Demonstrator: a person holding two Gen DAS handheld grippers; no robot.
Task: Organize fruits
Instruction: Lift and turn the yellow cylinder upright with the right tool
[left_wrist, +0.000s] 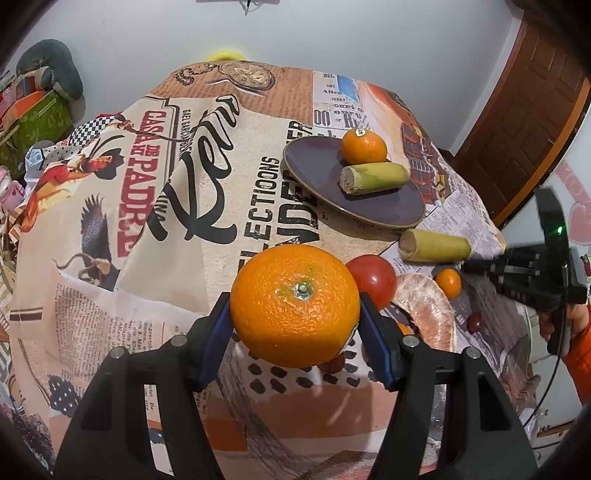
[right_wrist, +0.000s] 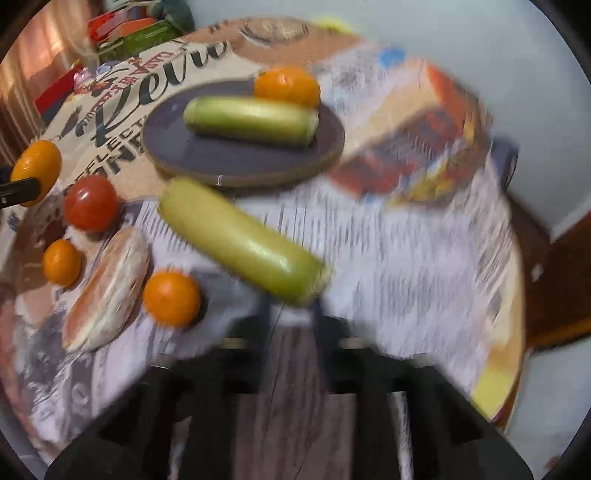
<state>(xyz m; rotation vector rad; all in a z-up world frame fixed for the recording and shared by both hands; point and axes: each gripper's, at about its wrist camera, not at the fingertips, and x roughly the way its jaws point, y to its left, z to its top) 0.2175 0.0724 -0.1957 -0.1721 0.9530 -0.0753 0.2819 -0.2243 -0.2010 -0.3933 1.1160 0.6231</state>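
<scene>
With a large orange (left_wrist: 295, 304) held in the left gripper (left_wrist: 295, 314) above the bench (left_wrist: 229, 206), short of the plate (left_wrist: 314, 166), it is best carried to the plate's bare near side, while the right gripper (right_wrist: 290, 314), blurred, seems closed on nothing beside the green stalk (right_wrist: 240, 240).

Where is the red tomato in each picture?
Left wrist view: the red tomato is right of centre, peeking out just behind the right side of the big orange.
Right wrist view: the red tomato is far over on the left, about halfway down.
Shared landmark: the dark plate, which carries an orange and a green stalk piece in both views.
</scene>
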